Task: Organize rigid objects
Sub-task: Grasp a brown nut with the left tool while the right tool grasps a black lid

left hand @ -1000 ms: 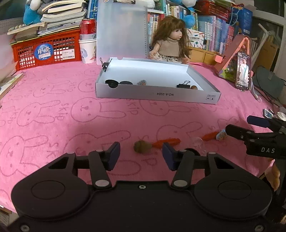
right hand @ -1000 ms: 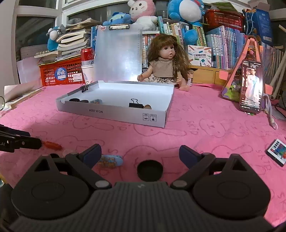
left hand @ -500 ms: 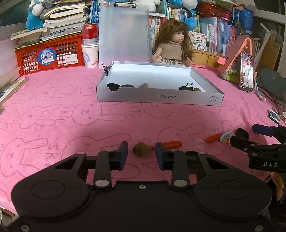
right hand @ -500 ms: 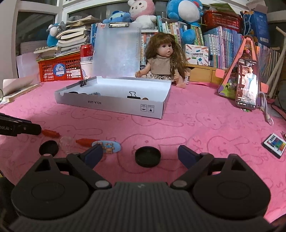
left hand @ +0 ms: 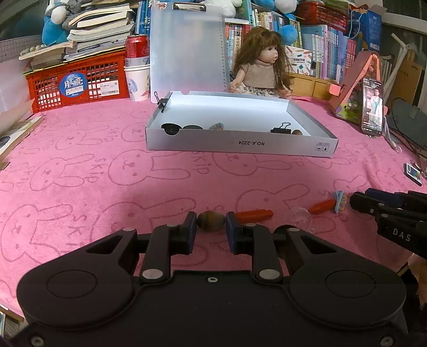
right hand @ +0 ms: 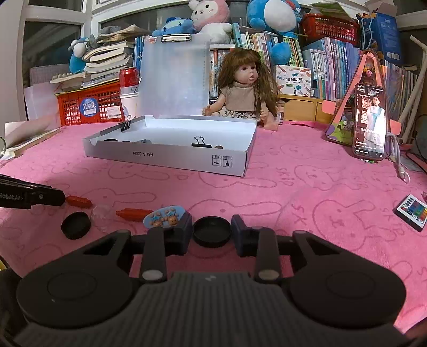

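On pink cloth, my left gripper [left hand: 210,227] clamps the nut [left hand: 210,220]; my right gripper [right hand: 212,231], closing around the black cap [right hand: 212,231], may squirt it sideways.

Pink bunny-print cloth [left hand: 80,160], white box [left hand: 240,145]

Home room — doll [right hand: 244,88], plush toys [right hand: 210,14], crammed bookshelves [right hand: 331,66]

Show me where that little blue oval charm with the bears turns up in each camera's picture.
Left wrist view: blue oval charm at right, seen edge-on beside an orange piece.
Right wrist view: the charm lies low left of centre, next to the gripper's left finger.
Shared landmark: the white box.
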A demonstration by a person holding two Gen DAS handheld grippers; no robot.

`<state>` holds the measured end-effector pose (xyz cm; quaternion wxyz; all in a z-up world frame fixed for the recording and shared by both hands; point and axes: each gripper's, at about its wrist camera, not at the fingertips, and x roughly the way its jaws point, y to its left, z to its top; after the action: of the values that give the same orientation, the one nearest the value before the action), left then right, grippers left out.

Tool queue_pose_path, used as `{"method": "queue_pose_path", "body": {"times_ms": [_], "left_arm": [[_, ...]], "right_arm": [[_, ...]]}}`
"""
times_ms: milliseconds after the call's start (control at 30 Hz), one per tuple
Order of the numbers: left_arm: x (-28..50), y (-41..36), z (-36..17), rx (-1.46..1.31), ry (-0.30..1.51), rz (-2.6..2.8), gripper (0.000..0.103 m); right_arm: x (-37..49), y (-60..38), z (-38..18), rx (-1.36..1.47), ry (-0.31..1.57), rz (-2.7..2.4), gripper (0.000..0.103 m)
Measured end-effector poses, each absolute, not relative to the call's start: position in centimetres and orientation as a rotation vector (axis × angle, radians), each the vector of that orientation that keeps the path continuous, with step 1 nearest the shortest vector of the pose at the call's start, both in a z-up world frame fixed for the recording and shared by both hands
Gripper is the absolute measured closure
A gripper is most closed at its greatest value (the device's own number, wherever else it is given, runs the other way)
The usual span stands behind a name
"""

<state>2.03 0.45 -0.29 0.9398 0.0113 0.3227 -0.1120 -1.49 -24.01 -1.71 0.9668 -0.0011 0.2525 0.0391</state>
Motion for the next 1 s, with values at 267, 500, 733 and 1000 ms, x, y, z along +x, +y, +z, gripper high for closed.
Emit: {"method": "queue_pose_path", "body": {"times_ms": [267,500,733,1000], "left_arm": [[1.8,0.6,0.0,0.026,0.65,-0.229,0.081],[1.7,0.6,0.0,0.023,0.655,-0.229,0.081],[1.7,0.6,0.0,0.02,0.658,-0.229,0.081],[1.7,0.7,0.0,0.017,0.657,-0.226,0.081]], "right_arm": [[-2.1,-23.4,-0.9,-0.015,0.466,0.093,0.066],[-2.1,-22.3,-0.4,-0.03,0.455,0.148,0.066],[-1.4,-21.4,-0.8,-0.047,0.452,0.186,0.065],[-0.9,-22.4,-0.9,0.0,0.452,0.166,0.066]]}}
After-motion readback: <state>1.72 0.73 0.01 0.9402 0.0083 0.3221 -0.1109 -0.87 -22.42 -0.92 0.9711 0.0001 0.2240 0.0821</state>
